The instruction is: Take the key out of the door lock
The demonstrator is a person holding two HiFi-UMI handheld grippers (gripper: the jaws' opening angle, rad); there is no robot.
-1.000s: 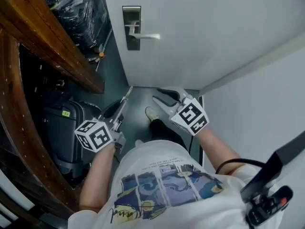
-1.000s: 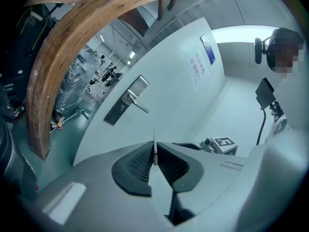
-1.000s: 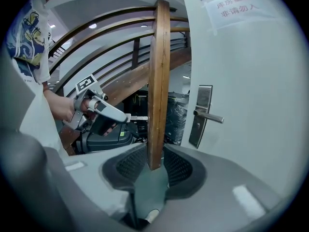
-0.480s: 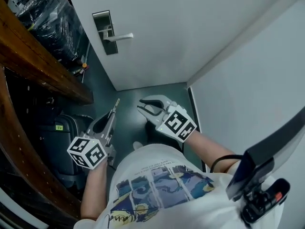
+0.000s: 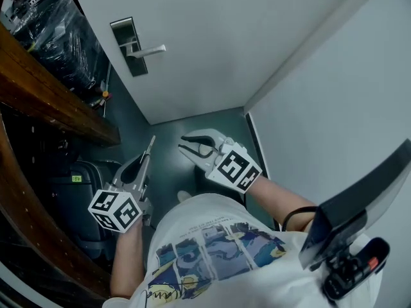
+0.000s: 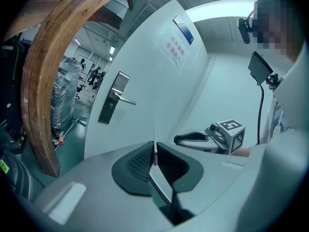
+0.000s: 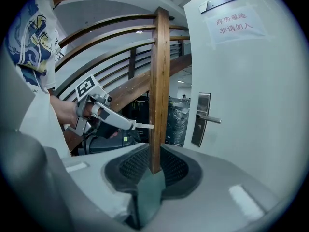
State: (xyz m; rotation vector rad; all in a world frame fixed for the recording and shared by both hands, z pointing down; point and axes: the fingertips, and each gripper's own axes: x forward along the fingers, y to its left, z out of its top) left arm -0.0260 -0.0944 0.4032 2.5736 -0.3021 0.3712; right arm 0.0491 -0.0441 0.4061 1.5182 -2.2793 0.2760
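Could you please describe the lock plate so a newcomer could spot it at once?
Find the big white door. Near its left edge sits a tall, narrow metal lock plate. It alone carries a silver lever handle pointing right.

A white wall (image 5: 334, 82) meets a teal floor (image 5: 168, 130) beside a curved wooden railing (image 5: 51, 95).

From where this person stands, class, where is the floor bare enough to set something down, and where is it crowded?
Free: the green floor strip between the white door, the right wall and the wooden rail. Crowded: under that rail, a dark suitcase and wrapped bundles.
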